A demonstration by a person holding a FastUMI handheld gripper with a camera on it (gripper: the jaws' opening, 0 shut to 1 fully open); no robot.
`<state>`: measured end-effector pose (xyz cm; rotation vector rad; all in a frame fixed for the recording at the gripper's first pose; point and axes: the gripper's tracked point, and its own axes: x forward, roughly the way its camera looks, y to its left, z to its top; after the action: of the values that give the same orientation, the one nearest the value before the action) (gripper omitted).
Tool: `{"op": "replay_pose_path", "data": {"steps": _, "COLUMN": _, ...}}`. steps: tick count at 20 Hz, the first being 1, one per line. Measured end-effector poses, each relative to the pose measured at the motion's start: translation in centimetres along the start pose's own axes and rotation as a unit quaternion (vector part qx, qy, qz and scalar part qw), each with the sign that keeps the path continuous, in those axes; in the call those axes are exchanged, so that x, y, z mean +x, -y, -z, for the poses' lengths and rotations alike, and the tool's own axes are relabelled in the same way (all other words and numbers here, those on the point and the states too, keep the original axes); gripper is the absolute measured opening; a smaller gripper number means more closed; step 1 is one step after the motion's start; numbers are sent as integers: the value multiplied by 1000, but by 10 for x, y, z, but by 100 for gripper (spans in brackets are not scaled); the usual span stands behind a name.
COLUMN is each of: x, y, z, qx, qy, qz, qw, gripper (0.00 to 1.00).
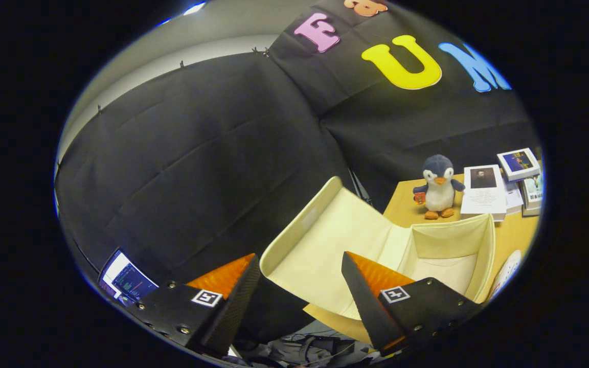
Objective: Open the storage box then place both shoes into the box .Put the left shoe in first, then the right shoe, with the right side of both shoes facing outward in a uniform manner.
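While the gripper (299, 286) fingers are held apart on nothing, the cream storage box (483, 255) is seen just ahead, lid (320, 240) flung open between and beyond the fingers. Past the box, a plush penguin (438, 186) and booklets (484, 190) are set on the wooden table (517, 230).

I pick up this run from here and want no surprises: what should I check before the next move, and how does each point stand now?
1. Storage box lid open: ok, it is swung back.
2. Box interior free of things: ok for the part seen.
3. Gripper empty: ok, fingers apart, nothing between them.
4. Left shoe located: cannot tell.
5. Penguin toy and booklets clear of the box: ok, beyond it on the table.
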<state>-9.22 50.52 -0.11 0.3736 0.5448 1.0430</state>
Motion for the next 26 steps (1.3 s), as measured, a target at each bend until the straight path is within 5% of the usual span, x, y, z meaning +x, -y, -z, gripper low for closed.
{"op": "replay_pose_path", "data": {"steps": 14, "x": -94, "y": 147, "z": -46, "qx": -60, "qy": 47, "qz": 166, "qw": 983, "gripper": 97}}
{"op": "replay_pose_path", "data": {"steps": 26, "x": -174, "y": 284, "z": -29, "qx": -46, "qy": 41, "qz": 287, "qw": 956, "gripper": 97}}
